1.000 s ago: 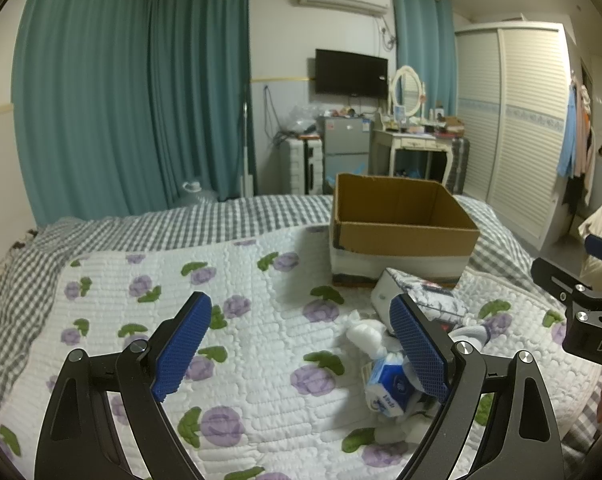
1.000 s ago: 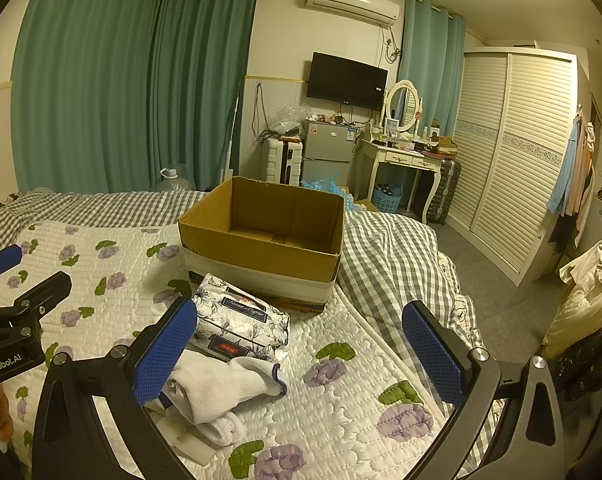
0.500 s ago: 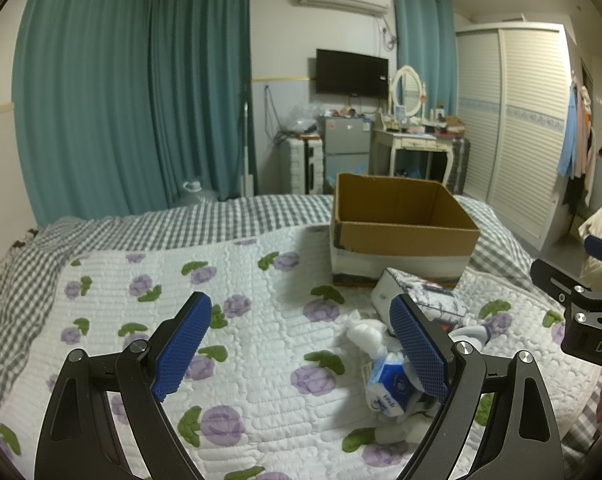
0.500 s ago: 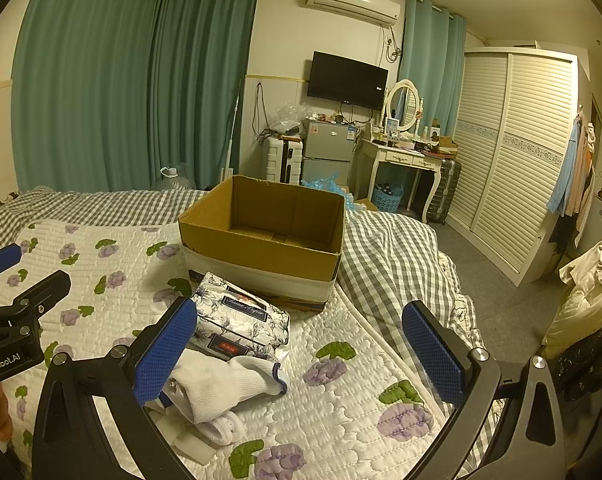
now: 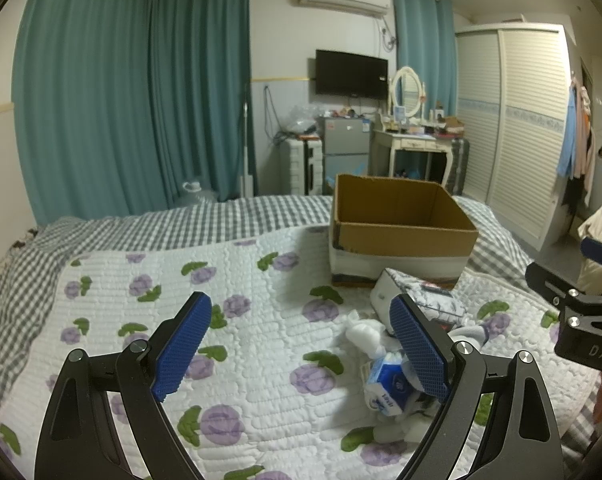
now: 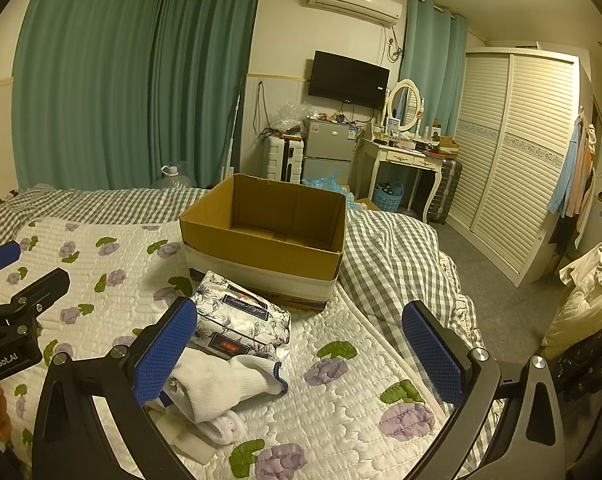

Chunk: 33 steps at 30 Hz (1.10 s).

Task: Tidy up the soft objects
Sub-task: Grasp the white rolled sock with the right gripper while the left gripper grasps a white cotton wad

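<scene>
An open, empty cardboard box (image 5: 401,224) (image 6: 269,236) stands on the bed. In front of it lies a floral tissue pack (image 6: 241,322) (image 5: 425,300), white rolled socks (image 6: 221,384) (image 5: 361,330) and a small blue-and-white tissue packet (image 5: 387,384). My left gripper (image 5: 301,344) is open and empty, above the quilt left of the pile. My right gripper (image 6: 297,352) is open and empty, above the quilt right of the pile; its left finger stands over the socks.
The bed has a white quilt with purple flowers (image 5: 241,320) over a grey checked sheet (image 6: 389,248). Beyond the bed are teal curtains (image 5: 121,100), a small fridge (image 6: 327,152), a dressing table (image 6: 409,160) and a white wardrobe (image 6: 517,152). The bed edge drops to the floor at right.
</scene>
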Each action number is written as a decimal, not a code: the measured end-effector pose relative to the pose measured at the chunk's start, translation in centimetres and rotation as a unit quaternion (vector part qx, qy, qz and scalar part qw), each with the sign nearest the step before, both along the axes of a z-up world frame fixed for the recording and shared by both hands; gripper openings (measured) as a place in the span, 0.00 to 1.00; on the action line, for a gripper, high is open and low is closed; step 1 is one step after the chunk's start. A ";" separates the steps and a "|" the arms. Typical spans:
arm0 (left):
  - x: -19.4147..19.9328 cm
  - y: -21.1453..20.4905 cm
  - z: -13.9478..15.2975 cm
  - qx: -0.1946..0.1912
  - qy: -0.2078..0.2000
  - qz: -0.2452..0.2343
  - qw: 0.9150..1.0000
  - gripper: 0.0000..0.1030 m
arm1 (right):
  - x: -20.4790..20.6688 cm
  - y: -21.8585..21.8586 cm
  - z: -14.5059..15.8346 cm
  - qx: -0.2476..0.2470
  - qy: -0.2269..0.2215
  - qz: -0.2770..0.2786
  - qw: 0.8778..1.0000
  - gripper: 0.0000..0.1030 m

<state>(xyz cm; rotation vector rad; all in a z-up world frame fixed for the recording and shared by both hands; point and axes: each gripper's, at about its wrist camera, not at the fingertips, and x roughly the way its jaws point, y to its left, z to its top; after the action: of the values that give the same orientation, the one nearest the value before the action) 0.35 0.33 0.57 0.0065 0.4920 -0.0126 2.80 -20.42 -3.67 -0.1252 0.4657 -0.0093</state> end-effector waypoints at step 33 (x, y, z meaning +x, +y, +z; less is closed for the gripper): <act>1.4 0.3 -6.4 0.006 0.090 -0.009 0.996 0.89 | 6.0 5.4 -9.4 -0.018 0.219 0.111 0.969 0.58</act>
<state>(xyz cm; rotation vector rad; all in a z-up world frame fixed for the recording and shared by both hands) 1.78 0.59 -5.86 0.0223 0.6715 -0.0290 8.79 -15.04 -13.11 -0.2170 0.8908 0.2348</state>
